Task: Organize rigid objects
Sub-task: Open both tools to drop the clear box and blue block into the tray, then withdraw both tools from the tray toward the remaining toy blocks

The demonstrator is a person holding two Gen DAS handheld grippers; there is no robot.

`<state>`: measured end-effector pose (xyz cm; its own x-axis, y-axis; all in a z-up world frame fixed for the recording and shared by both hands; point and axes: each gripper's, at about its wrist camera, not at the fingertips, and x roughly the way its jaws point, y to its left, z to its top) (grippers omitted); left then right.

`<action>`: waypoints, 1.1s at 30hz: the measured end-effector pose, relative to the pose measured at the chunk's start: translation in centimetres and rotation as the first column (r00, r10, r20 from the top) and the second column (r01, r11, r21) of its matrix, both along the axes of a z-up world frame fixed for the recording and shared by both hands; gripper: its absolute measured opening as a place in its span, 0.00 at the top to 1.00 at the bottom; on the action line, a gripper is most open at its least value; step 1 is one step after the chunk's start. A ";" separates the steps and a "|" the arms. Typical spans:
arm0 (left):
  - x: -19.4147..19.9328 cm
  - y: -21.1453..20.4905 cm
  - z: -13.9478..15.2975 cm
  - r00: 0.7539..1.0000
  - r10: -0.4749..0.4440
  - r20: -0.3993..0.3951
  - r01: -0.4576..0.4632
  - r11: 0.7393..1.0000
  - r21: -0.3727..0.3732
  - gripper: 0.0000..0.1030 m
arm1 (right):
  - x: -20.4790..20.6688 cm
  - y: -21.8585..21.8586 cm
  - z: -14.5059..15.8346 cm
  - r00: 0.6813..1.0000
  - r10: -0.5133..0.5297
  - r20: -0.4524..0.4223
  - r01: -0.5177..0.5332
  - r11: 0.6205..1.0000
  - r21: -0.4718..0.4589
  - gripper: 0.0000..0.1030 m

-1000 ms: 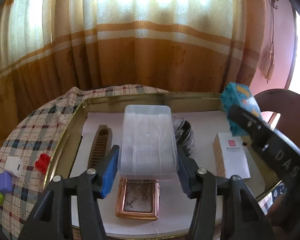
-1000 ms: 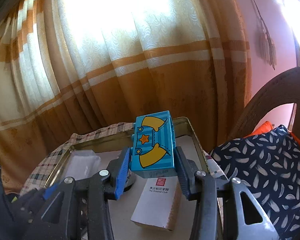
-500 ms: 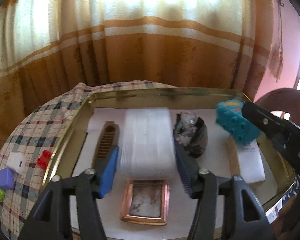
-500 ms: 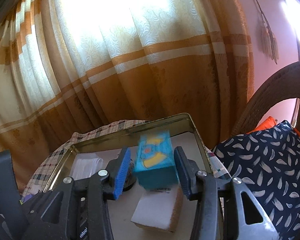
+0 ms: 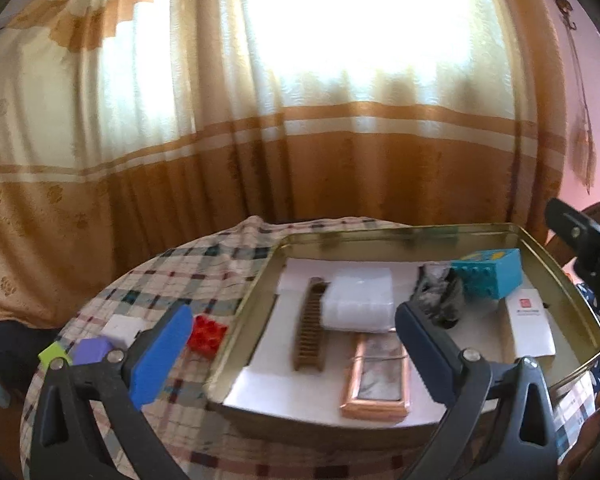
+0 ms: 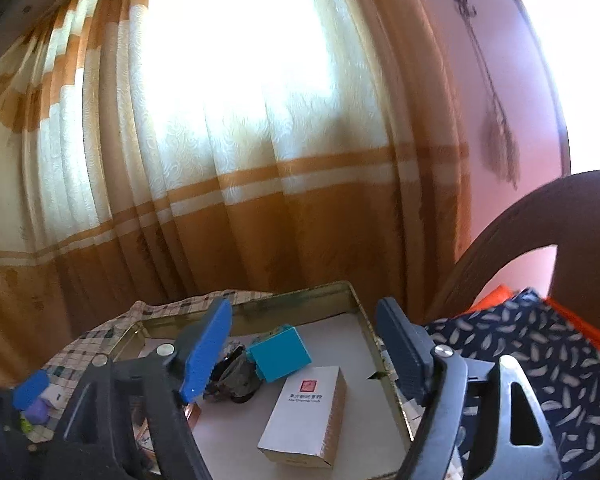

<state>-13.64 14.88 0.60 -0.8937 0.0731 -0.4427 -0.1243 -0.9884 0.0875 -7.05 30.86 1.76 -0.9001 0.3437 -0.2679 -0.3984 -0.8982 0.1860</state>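
Both grippers have let go since a second ago: the clear plastic box [image 5: 358, 298] that sat between the left pads now lies in the metal tray [image 5: 556, 276], and the teal toy block [image 5: 490, 272] that the right one carried now rests in the tray's far right corner. The left gripper [image 5: 292, 354] hangs over the tray's near left edge, its jaws opening wide with nothing pressed between them. The right gripper [image 6: 304, 350] hovers above the tray's right side, its jaws opening too, and the block [image 6: 280, 354] lies apart from both pads.

Inside the tray, on white paper, a brown comb [image 5: 310, 336] lies just left of the plastic box, a copper picture frame [image 5: 378, 376] sits nearer, and a dark crumpled lump [image 5: 438, 300] touches the block's left side. A white card box [image 6: 304, 414] lies near the block, toward the right rim.

On the plaid tablecloth [image 5: 204, 268], left of the tray, a red brick [image 5: 208, 332], a white block [image 5: 122, 328], a purple block [image 5: 92, 350] and a green piece [image 5: 52, 354] are clustered together.
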 end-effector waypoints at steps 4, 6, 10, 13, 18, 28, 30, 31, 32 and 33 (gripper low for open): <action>0.0 -1.9 -0.2 0.999 0.027 0.023 -0.028 0.999 0.033 0.00 | 0.5 -0.6 0.1 1.000 -0.008 -0.006 0.008 1.000 0.025 0.25; -0.1 -2.6 -0.3 0.999 0.036 0.039 -0.038 0.998 0.053 0.00 | 0.6 -0.5 0.1 1.000 -0.016 -0.006 0.016 1.000 0.023 0.25; -0.1 -3.7 -0.7 0.995 0.074 0.060 -0.077 0.995 0.065 0.00 | 1.0 -0.6 0.1 1.000 -0.029 -0.007 0.029 0.999 0.018 0.25; -0.2 -4.3 -0.8 0.994 0.083 0.068 -0.089 0.992 0.084 0.00 | 1.3 -0.9 0.1 0.999 -0.032 -0.009 0.032 0.999 0.028 0.25; -0.5 -4.8 -1.0 0.991 0.090 0.095 -0.098 0.991 0.087 0.00 | 1.5 -1.6 0.0 1.000 -0.021 0.012 0.020 0.999 0.044 0.25; -0.3 -6.6 -1.3 0.987 0.115 0.117 -0.128 0.986 0.109 0.00 | 1.8 -2.5 0.1 0.999 -0.033 0.023 0.031 0.997 0.077 0.25; -0.3 -7.0 -1.3 0.985 0.126 0.120 -0.140 0.983 0.121 0.00 | 1.9 -2.8 0.1 0.999 -0.031 0.021 0.029 0.996 0.088 0.25; -0.4 -7.3 -1.3 0.984 0.132 0.123 -0.148 0.981 0.128 0.00 | 2.0 -2.9 0.1 0.999 -0.030 0.021 0.028 0.996 0.091 0.25; -0.4 -7.5 -1.4 0.982 0.138 0.127 -0.155 0.978 0.137 0.00 | 2.1 -3.1 0.1 0.999 -0.028 0.020 0.026 0.995 0.095 0.25; -0.4 -7.6 -1.4 0.982 0.140 0.129 -0.158 0.977 0.143 0.00 | 2.2 -3.3 0.1 1.000 -0.025 0.019 0.023 0.995 0.097 0.25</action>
<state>-14.04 7.27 -0.81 -0.8417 0.0178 -0.5397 0.0247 -0.9972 -0.0713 -4.89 27.60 1.89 -0.8859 0.3905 -0.2503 -0.4231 -0.9015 0.0910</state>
